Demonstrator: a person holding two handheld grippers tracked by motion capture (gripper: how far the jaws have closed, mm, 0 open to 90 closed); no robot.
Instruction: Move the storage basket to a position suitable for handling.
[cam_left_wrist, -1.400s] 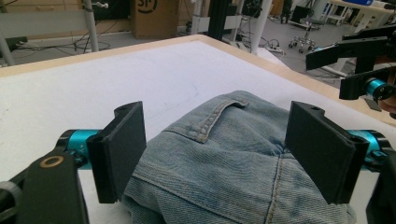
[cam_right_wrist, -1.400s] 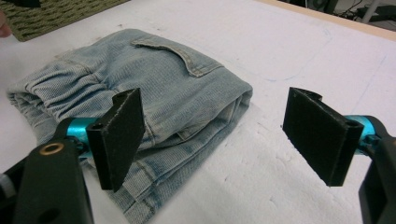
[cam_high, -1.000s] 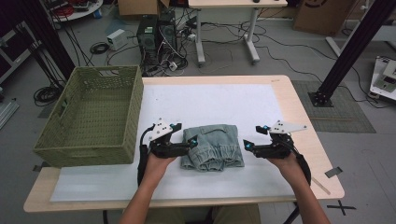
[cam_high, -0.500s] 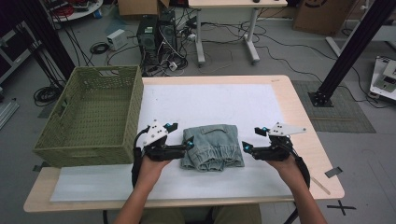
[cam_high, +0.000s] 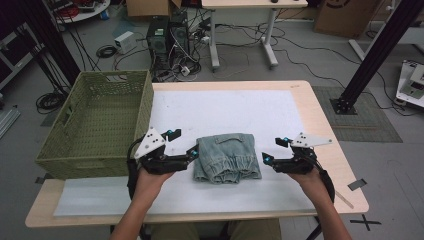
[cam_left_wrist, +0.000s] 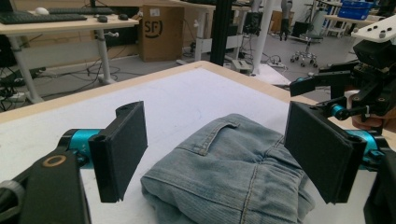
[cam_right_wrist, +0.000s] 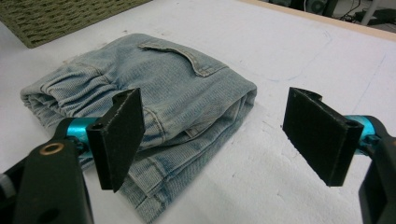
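High view: two hand-held grippers flank folded denim shorts (cam_high: 227, 157) at lower centre.
Left gripper (cam_high: 186, 146) and right gripper (cam_high: 273, 150) both gape wide, holding nothing, just beside the shorts; farther off, a green woven basket (cam_high: 95, 125) at left.

In your left gripper view, your left gripper (cam_left_wrist: 219, 154) has its two black jaws wide apart, one at lower left and one at right of the frame. Between them, at lower center, lies the folded denim garment (cam_left_wrist: 224, 172) on the white sheet (cam_left_wrist: 173, 102). Your other gripper (cam_left_wrist: 359, 88) appears at the upper right edge.
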